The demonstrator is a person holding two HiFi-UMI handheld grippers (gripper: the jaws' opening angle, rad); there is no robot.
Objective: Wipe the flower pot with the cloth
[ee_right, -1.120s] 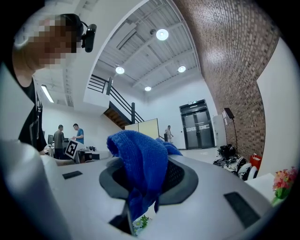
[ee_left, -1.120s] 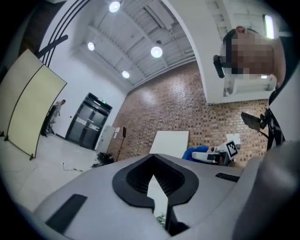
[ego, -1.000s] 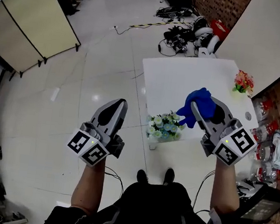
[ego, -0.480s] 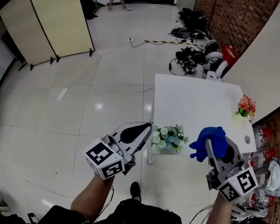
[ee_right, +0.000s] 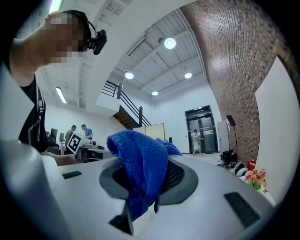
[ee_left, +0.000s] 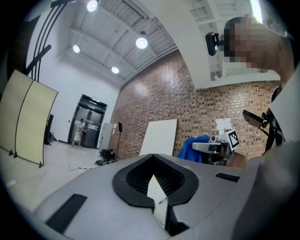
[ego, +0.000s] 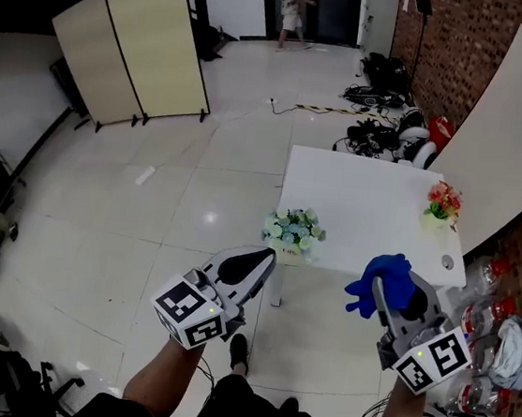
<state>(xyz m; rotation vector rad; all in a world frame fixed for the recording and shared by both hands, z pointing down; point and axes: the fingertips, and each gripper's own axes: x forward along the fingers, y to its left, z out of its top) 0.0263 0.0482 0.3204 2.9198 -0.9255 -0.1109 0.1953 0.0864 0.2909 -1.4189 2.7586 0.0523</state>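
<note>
A wide hall with a glossy pale tile floor point(ego: 177, 202) lay below the head view, with a brick wall point(ego: 470, 40) running along the two o'clock side. A beige folding screen point(ego: 135, 46) stood at eleven o'clock. A person point(ego: 290, 8) was in the far doorway at twelve. Cables and gear point(ego: 383, 138) lay in a heap on the floor by the brick wall, just past a white table point(ego: 375, 198).

The flower pot point(ego: 293, 230), topped with white and pale blue blooms, stood at the table's near left corner. A smaller pot of red and orange flowers point(ego: 442, 202) sat near the table's edge at three o'clock, well apart from the first.

The left gripper point(ego: 262, 258) hung over the floor short of the table, its jaws pressed together on nothing, and the flower pot lay at about one o'clock from it. The right gripper point(ego: 378, 291) was clamped on a bunched blue cloth point(ego: 384, 270) that spilled over its tips. From it the flower pot lay at about ten o'clock. Neither the gripper nor the cloth touched the flower pot.
</note>
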